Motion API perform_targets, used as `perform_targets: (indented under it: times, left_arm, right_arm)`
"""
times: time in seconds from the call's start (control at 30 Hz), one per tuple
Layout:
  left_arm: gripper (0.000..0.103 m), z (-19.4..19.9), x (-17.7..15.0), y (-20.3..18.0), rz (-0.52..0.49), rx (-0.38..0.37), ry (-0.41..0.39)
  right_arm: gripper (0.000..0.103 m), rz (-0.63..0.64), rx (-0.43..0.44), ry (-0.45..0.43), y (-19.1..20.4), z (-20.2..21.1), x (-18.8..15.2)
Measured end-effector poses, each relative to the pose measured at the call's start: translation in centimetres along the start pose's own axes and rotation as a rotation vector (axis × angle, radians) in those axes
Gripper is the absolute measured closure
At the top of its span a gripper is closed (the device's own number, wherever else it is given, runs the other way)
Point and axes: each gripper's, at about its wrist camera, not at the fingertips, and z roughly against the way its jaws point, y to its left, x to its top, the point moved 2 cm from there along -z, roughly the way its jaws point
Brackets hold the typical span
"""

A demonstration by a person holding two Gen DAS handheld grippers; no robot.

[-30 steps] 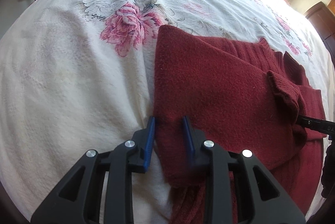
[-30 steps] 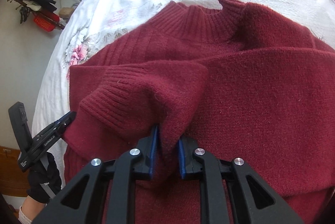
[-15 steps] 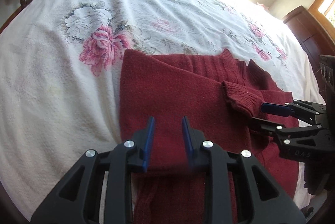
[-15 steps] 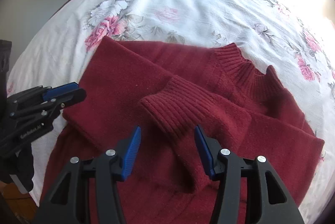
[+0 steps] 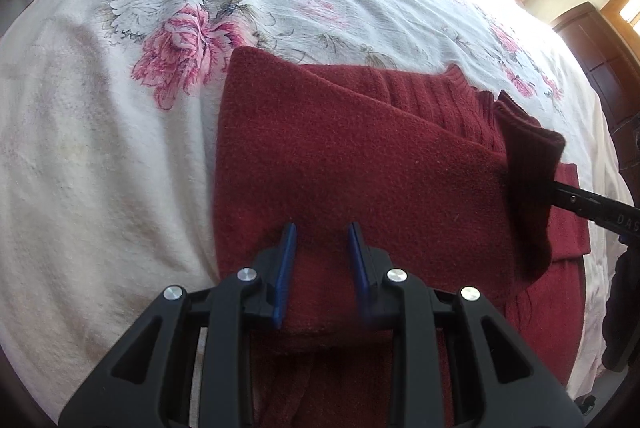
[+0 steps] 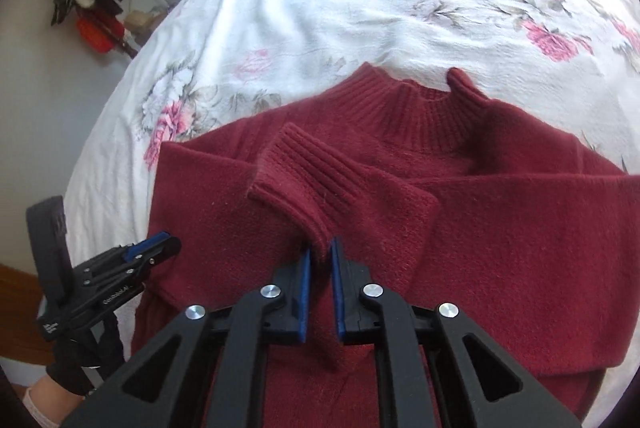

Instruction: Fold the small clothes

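Observation:
A dark red knit sweater (image 5: 360, 155) lies flat on the flowered bedspread (image 5: 100, 167), its collar (image 6: 420, 107) pointing away from me. One sleeve is folded across the chest. My right gripper (image 6: 320, 254) is shut on the ribbed sleeve cuff (image 6: 304, 175). In the left wrist view the cuff (image 5: 528, 155) stands raised off the sweater, with the right gripper (image 5: 560, 193) behind it. My left gripper (image 5: 321, 232) is open over the folded left side of the sweater, and the cloth lies flat under its fingers. The right wrist view shows the left gripper (image 6: 160, 246) at the sweater's left edge.
The bedspread stretches wide beyond the sweater on the far and left sides. Dark wooden furniture (image 5: 600, 59) stands past the bed's right edge. Red and black items (image 6: 96, 31) hang on the wall to the left. A gloved hand (image 6: 84, 360) holds the left gripper.
The right gripper, open above the cuff half a second ago, has shut on it and raised it. The left gripper let go of the sweater's edge earlier and now hovers closer over it.

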Motion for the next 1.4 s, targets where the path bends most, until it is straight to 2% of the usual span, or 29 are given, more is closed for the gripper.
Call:
perform_targets:
  times: [0.13, 0.3, 0.33, 0.4, 0.43, 0.53, 0.6, 0.63, 0.8, 0.83, 0.87, 0.9, 0.97, 1.0, 1.1, 1.17, 1.3, 1.4]
  left_arm:
    - [0.077, -0.2, 0.0, -0.1, -0.001, 0.014, -0.003]
    - [0.077, -0.4, -0.1, -0.3, -0.018, 0.037, -0.013]
    - [0.077, -0.4, -0.1, -0.4, -0.024, 0.043, -0.015]
    - [0.076, -0.5, -0.2, -0.5, -0.03, 0.05, -0.016]
    - [0.076, -0.5, -0.2, -0.5, -0.032, 0.051, -0.015]
    - [0.075, -0.1, -0.2, -0.7, -0.061, 0.057, -0.011]
    - [0.073, 0.7, -0.2, -1.0, -0.073, 0.056, -0.017]
    - [0.069, 1.2, -0.1, -1.1, -0.069, 0.043, -0.028]
    - [0.064, 2.2, 0.7, -2.3, -0.07, 0.009, -0.066]
    - [0.064, 1.9, 0.8, -2.6, -0.076, 0.011, -0.062]
    - [0.064, 1.7, 0.9, -3.0, -0.081, 0.013, -0.058]
    - [0.064, 1.5, 0.8, -3.3, -0.085, 0.011, -0.056]
    - [0.064, 0.9, 0.9, -3.7, -0.095, 0.015, -0.054]
    - [0.064, 0.6, 1.0, -3.8, -0.099, 0.021, -0.052]
    - [0.064, -0.2, 0.9, -3.4, -0.089, 0.031, -0.044]
    - [0.064, -0.5, 0.9, -3.1, -0.082, 0.031, -0.044]
    - [0.063, -1.1, 0.6, -3.0, -0.097, 0.053, -0.042]
    - [0.062, -1.7, 0.6, -3.0, -0.105, 0.068, -0.034]
  right_arm:
    - [0.094, -0.083, 0.009, -0.032, -4.2, 2.6, -0.9]
    - [0.092, -0.142, -0.029, -0.016, -8.7, 3.2, -2.6]
    - [0.089, -0.157, -0.03, -0.003, -9.5, 3.0, -3.0]
    - [0.075, -0.187, -0.046, 0.033, -10.8, 2.4, -4.1]
    - [0.061, -0.206, -0.046, 0.037, -11.5, 2.1, -4.6]
    - [0.061, -0.273, 0.051, 0.005, -13.1, 2.4, -5.5]
    - [0.054, -0.327, 0.11, -0.023, -13.9, 2.9, -5.5]
    - [0.051, -0.338, 0.12, -0.034, -14.2, 3.0, -5.3]
    - [0.05, -0.354, 0.101, -0.017, -14.6, 1.6, -3.5]
    - [0.053, -0.347, 0.087, -0.02, -14.4, 1.3, -3.0]
    - [0.062, -0.34, 0.067, -0.025, -14.2, 1.2, -2.6]
    - [0.067, -0.334, 0.057, -0.029, -14.1, 1.1, -2.2]
    - [0.091, -0.312, 0.045, -0.043, -13.7, 1.5, -1.6]
    - [0.095, -0.296, 0.045, -0.063, -13.3, 2.1, -1.4]
    - [0.096, -0.253, 0.048, -0.131, -12.7, 4.5, -1.3]
    - [0.096, -0.241, 0.038, -0.147, -12.9, 5.3, -1.8]
    - [0.096, -0.251, -0.023, -0.083, -14.6, 3.4, -3.4]
    - [0.096, -0.274, -0.032, -0.052, -15.2, 1.4, -4.4]
